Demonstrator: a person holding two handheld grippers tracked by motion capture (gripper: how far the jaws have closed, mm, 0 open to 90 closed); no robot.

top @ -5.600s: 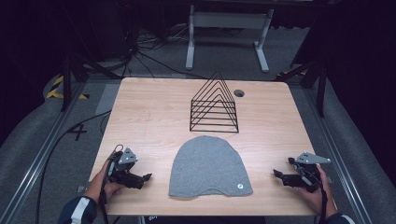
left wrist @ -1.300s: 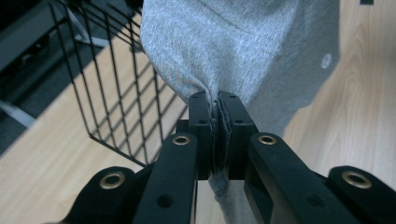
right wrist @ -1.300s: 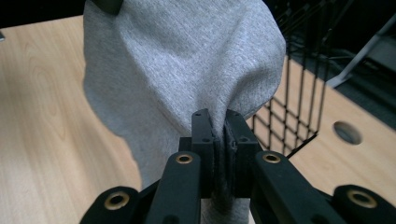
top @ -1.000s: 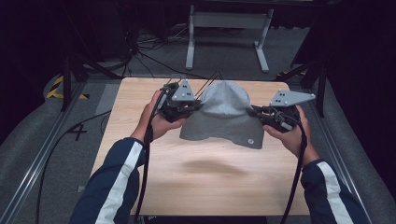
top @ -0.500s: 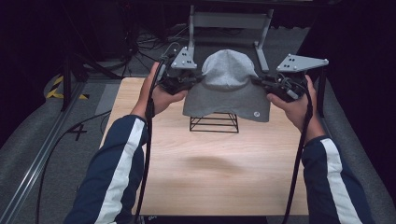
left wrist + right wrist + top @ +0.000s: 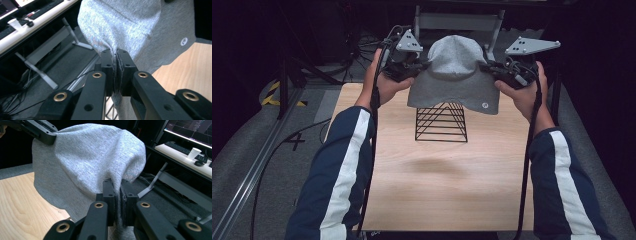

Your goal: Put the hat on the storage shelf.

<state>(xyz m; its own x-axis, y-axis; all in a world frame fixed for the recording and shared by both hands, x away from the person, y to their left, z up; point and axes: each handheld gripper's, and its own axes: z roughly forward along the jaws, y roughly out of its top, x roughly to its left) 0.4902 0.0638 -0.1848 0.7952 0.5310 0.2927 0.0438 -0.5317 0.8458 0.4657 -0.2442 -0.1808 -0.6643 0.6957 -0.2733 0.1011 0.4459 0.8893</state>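
Lifted off the table (image 6: 492, 190), grey beanie (image 6: 455, 75) hangs crown-up, opening down.

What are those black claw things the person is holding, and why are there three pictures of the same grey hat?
Those are hand-held grabbers. The person holds a left gripper and a right gripper, each with two black jaws that pinch like tongs. A cable hangs from each one, and a grey three-cornered plate sits on top.

The big picture comes from a camera high above the wooden table. The other two come from little cameras riding on the grippers, looking along their jaws.

Both pairs of jaws are pinched shut on the sides of a grey beanie, one on each side, holding it up in the air. Right below it on the table stands a black wire rack shaped like a row of triangles.
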